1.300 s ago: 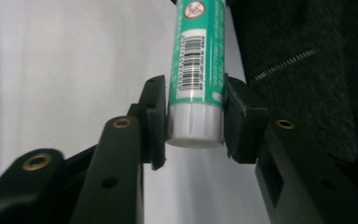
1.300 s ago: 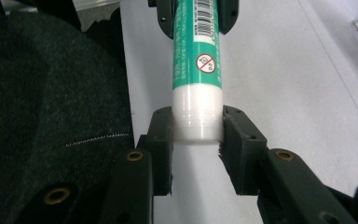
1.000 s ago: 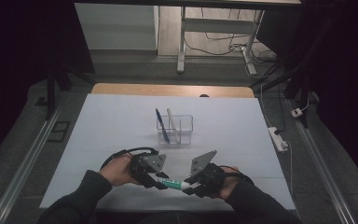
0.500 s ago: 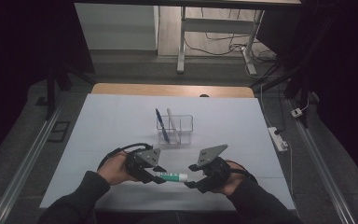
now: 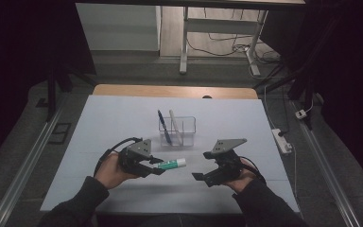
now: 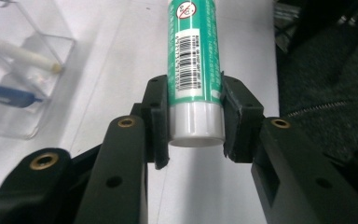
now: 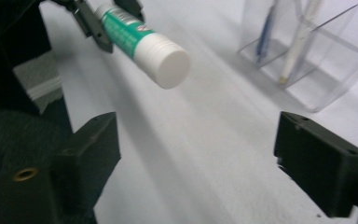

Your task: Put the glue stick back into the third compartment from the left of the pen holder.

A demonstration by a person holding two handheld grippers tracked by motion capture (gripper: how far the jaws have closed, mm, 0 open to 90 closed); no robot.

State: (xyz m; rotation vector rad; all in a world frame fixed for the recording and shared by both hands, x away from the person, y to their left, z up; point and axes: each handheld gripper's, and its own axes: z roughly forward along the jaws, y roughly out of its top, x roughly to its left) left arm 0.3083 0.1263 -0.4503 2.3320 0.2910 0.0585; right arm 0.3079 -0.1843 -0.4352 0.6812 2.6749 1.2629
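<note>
We work at a table [image 5: 123, 118] covered with a white sheet, a strip of bare wood showing along its far edge. Beyond it the room is dim: grey floor, the legs of another desk [image 5: 184, 42] and loose cables [image 5: 227, 42] on the floor. A power strip [image 5: 282, 140] lies just off the table's right edge, and a metal rail [image 5: 33, 151] runs along the left side.

Our left gripper [image 5: 153, 165] is clenched on a green-and-white glue stick [image 5: 170, 164], held off the sheet with its white cap pointing toward the right gripper [image 5: 203, 177], whose jaws stand wide apart and hold nothing. Behind them, near the table's middle, a clear plastic holder [image 5: 189, 124] keeps a blue pen [image 5: 163, 124] and a white pen [image 5: 174, 122] leaning upright.
</note>
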